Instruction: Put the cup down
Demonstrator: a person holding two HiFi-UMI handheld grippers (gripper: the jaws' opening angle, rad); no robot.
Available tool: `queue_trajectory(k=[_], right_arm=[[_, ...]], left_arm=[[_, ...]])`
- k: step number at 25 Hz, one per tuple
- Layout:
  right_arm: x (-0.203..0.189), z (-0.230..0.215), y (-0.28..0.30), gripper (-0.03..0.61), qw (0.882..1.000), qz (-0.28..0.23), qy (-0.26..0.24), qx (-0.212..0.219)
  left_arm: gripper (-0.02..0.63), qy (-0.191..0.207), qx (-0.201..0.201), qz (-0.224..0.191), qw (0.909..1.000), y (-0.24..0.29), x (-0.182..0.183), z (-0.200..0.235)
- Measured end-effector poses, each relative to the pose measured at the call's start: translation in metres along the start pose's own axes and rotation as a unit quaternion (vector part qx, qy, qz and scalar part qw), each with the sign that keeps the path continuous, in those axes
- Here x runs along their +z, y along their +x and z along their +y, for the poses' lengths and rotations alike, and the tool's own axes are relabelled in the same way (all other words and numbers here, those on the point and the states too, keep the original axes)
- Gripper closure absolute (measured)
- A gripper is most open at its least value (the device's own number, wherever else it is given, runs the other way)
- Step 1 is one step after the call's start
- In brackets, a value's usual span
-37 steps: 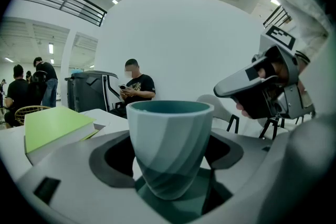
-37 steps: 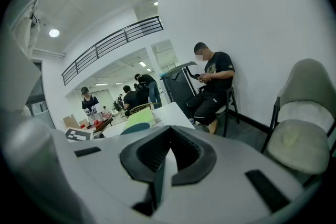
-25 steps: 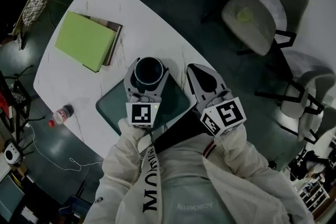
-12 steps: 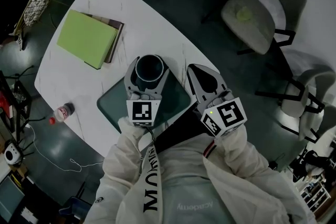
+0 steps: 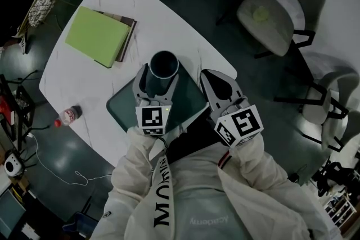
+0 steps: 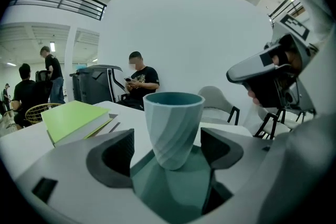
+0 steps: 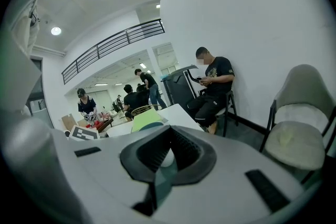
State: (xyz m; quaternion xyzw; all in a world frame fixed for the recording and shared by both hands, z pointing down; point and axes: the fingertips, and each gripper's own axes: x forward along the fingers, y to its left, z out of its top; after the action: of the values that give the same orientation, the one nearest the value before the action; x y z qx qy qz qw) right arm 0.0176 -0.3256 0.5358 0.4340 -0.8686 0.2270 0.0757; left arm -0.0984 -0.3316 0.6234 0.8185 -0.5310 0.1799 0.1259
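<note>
A ribbed teal cup (image 5: 163, 66) stands upright on a dark green mat (image 5: 188, 103) on the white table (image 5: 84, 84). My left gripper (image 5: 159, 78) is open around it, one jaw at each side. In the left gripper view a gap shows between the cup (image 6: 173, 126) and each jaw, and its base rests on the mat (image 6: 173, 189). The left gripper (image 6: 167, 150) touches nothing. My right gripper (image 5: 212, 77) hovers just right of the cup, shut and empty; in the right gripper view its gripper (image 7: 167, 157) has the pads together.
A lime green book (image 5: 98, 36) lies on a darker one at the table's far left. A plastic bottle (image 5: 68, 116) lies by the table's left edge. Two grey chairs (image 5: 281, 8) (image 5: 332, 104) stand to the right. People sit beyond the table (image 6: 139, 81).
The cup now sits farther out toward the left gripper's fingertips; that gripper has drawn back a little from it. The right gripper has held its place.
</note>
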Motion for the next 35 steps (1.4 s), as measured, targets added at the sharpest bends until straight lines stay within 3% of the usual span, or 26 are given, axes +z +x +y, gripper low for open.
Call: queue_trajectory(k=[7, 24, 34, 35], right_arm=[[-0.001, 0.022, -0.012, 0.573, 1.000, -0.010, -0.001, 0.002], [0.002, 0.102, -0.068, 0.574, 0.999, -0.043, -0.018, 0.023], [-0.008, 0.165, -0.113, 0.573, 0.997, -0.055, -0.029, 0.043], [-0.009, 0.169, -0.117, 0.573, 0.997, -0.056, -0.029, 0.044]], left_arm=[[0.229, 0.002, 0.006, -0.001, 1.0000, -0.031, 0.000, 0.002], [0.230, 0.012, -0.038, -0.057, 0.9976, -0.137, 0.045, -0.045], [0.232, 0.015, -0.032, -0.076, 0.9965, -0.214, 0.044, -0.062], [0.257, 0.015, -0.028, -0.079, 0.9964, -0.221, 0.044, -0.062]])
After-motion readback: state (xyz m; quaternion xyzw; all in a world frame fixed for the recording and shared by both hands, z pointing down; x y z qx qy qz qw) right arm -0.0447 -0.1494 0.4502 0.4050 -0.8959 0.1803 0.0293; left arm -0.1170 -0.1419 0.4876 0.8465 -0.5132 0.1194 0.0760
